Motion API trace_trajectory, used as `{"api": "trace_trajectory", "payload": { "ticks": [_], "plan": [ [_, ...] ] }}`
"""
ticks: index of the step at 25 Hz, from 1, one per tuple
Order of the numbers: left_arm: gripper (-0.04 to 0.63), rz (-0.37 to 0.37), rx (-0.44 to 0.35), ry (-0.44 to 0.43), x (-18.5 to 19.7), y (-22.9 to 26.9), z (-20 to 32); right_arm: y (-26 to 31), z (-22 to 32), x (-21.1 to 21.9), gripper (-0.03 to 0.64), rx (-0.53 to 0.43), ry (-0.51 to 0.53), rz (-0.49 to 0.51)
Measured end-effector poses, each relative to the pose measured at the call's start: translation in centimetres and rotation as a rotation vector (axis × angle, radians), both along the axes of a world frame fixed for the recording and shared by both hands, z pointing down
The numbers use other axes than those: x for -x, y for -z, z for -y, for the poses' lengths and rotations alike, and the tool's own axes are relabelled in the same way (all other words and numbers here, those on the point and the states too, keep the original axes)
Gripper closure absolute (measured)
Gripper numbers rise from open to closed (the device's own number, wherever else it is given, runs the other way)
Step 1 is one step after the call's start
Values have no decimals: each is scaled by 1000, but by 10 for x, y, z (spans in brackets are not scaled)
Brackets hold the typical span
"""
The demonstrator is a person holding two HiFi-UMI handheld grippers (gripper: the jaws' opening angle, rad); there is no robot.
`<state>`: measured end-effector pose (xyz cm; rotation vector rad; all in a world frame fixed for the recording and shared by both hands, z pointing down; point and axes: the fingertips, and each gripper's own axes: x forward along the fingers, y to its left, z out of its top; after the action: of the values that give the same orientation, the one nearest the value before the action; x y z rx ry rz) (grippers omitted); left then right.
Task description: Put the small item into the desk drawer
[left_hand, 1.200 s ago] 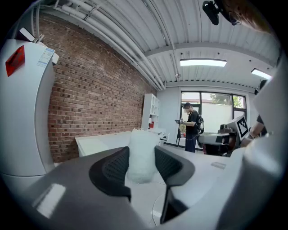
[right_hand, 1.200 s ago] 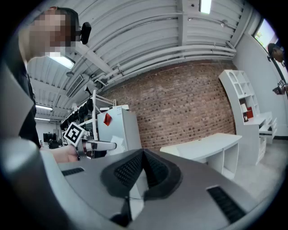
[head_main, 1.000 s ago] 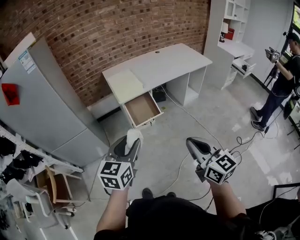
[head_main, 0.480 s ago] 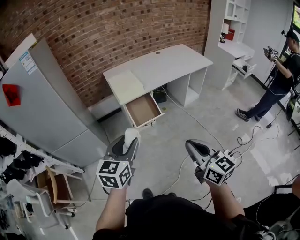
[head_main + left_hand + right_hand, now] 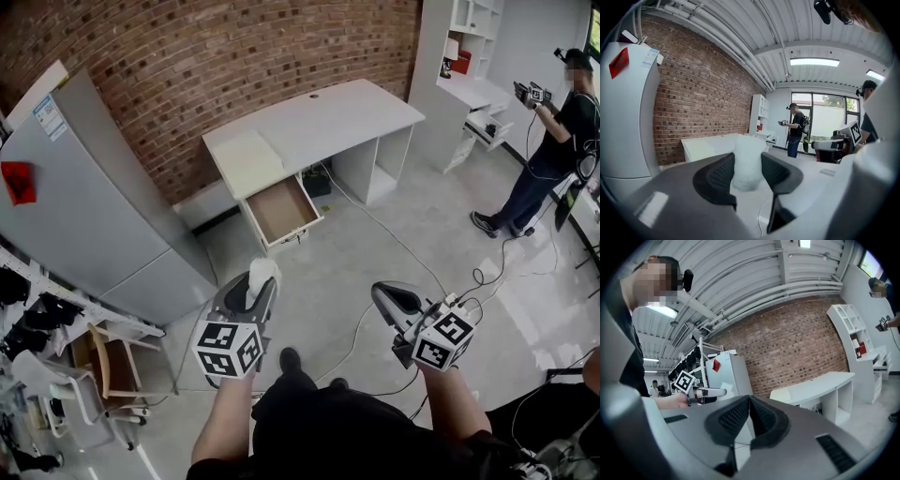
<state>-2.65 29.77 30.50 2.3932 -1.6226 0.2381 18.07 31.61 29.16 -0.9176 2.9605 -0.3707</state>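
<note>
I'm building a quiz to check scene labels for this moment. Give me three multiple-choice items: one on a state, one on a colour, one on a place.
1. How does the desk drawer stand?
A. Shut
B. Pulled open
C. Removed altogether

2. What colour is the drawer's inside?
A. Brown
B. White
C. Black

3. Where is the small white item?
A. In the drawer
B. Beside the drawer
C. Between the jaws of the left tool

Answers:
1. B, since the head view looks straight into its open box.
2. A, since its bottom shows brown inside a white frame.
3. C, since the left gripper view shows both pads pressing on it.
</note>
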Motion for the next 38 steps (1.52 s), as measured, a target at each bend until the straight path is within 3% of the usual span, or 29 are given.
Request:
{"api": "trace_trajectory", "payload": {
  "ticks": [13,25,38],
  "plan": [
    [413,-21,27,-34,27,-18,85,-21,81,11,604,66,-79,0],
    [413,-42,43,-37,107,-22,188,-19,177,101,604,95,-54,-20],
    [413,-66,31,-84,168,-20,236,-21,228,165,604,112,-102,-32]
  ]
}}
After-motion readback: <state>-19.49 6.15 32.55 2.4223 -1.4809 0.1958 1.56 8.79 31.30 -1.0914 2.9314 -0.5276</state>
